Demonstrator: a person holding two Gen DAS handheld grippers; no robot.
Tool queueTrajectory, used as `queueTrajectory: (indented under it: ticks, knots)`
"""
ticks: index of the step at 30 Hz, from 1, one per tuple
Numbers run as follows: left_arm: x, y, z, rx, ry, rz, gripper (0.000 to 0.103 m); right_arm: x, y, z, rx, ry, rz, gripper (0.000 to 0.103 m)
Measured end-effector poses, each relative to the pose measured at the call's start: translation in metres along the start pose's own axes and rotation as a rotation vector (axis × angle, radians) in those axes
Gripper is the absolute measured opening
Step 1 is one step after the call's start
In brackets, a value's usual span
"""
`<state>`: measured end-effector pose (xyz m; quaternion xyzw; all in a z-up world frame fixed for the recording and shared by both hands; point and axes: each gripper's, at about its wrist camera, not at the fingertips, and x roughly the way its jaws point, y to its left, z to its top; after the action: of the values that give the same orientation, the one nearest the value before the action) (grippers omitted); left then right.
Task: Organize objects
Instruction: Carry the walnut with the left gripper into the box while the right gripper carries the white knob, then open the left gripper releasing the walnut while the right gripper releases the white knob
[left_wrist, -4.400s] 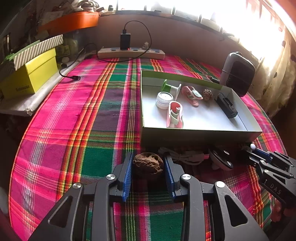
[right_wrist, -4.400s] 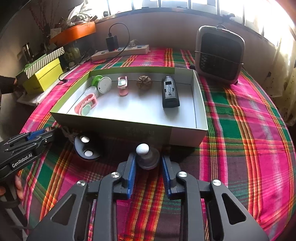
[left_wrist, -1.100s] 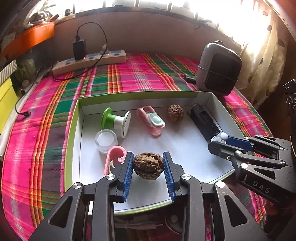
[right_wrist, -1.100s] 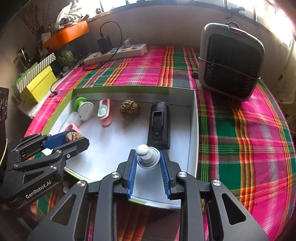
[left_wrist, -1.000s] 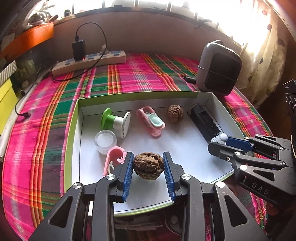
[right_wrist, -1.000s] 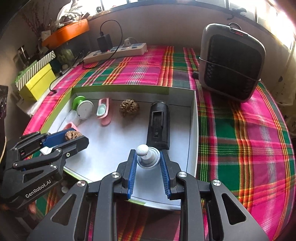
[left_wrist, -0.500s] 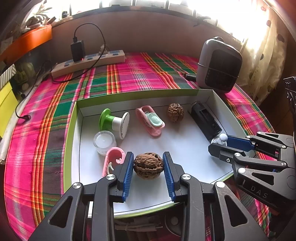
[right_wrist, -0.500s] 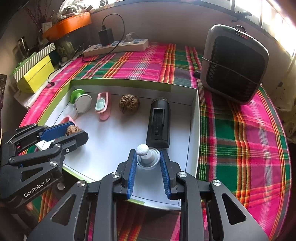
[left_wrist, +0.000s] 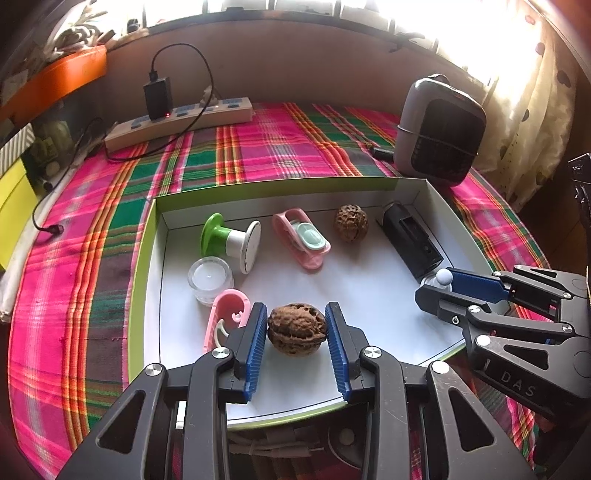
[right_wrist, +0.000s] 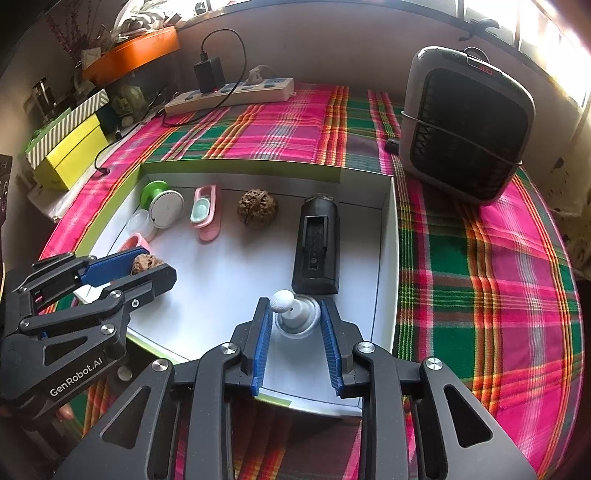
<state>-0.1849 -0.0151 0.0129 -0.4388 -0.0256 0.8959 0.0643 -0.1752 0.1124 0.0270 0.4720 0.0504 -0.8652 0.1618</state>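
Observation:
A white tray with green walls (left_wrist: 147, 236) (right_wrist: 388, 236) lies on the plaid cloth. My left gripper (left_wrist: 297, 328) is open: its blue pads stand a little apart from a brown walnut (left_wrist: 296, 328) that rests on the tray floor near the front. My right gripper (right_wrist: 295, 317) is also open around a small grey knob with a white ball top (right_wrist: 293, 310), which sits on the tray floor by the right wall; it shows in the left wrist view (left_wrist: 441, 278) too. A second walnut (left_wrist: 351, 222) (right_wrist: 257, 208) lies at the tray's back.
In the tray: a green-and-white spool (left_wrist: 231, 242), a clear jar (left_wrist: 209, 278), two pink clips (left_wrist: 301, 238) (left_wrist: 221, 321), a black box (left_wrist: 410, 240). A grey heater (right_wrist: 465, 125) stands at back right, a power strip (left_wrist: 177, 122) at the back, yellow boxes (right_wrist: 70, 147) at left.
Both grippers' jaws have widened slightly, letting go of the walnut and the knob, which now rest on the tray floor. Before that, both objects were carried from the cloth into the tray.

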Motion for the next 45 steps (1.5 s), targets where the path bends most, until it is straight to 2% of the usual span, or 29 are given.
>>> queueTrajectory:
  ticks: [3, 11, 15, 34, 43, 45]
  knots:
    - [-0.002, 0.001, -0.001, -0.007, -0.002, 0.001, 0.031, -0.002, 0.001, -0.001, 0.003, -0.003, 0.008, 0.036]
    - [-0.013, 0.003, 0.000, -0.019, -0.027, -0.004, 0.033, -0.007, 0.001, -0.003, 0.023, -0.022, 0.003, 0.037]
    - [-0.017, 0.002, -0.002, -0.021, -0.031, -0.004, 0.033, -0.012, 0.001, -0.005, 0.031, -0.036, -0.004, 0.042]
    - [-0.063, 0.016, -0.024, -0.070, -0.107, 0.014, 0.034, -0.049, 0.013, -0.022, 0.060, -0.129, -0.021, 0.043]
    - [-0.087, 0.032, -0.045, -0.111, -0.129, 0.017, 0.034, -0.063, 0.030, -0.041, 0.056, -0.178, 0.060, 0.044]
    - [-0.088, 0.035, -0.051, -0.119, -0.123, 0.012, 0.034, -0.061, 0.037, -0.047, 0.044, -0.173, 0.095, 0.048]
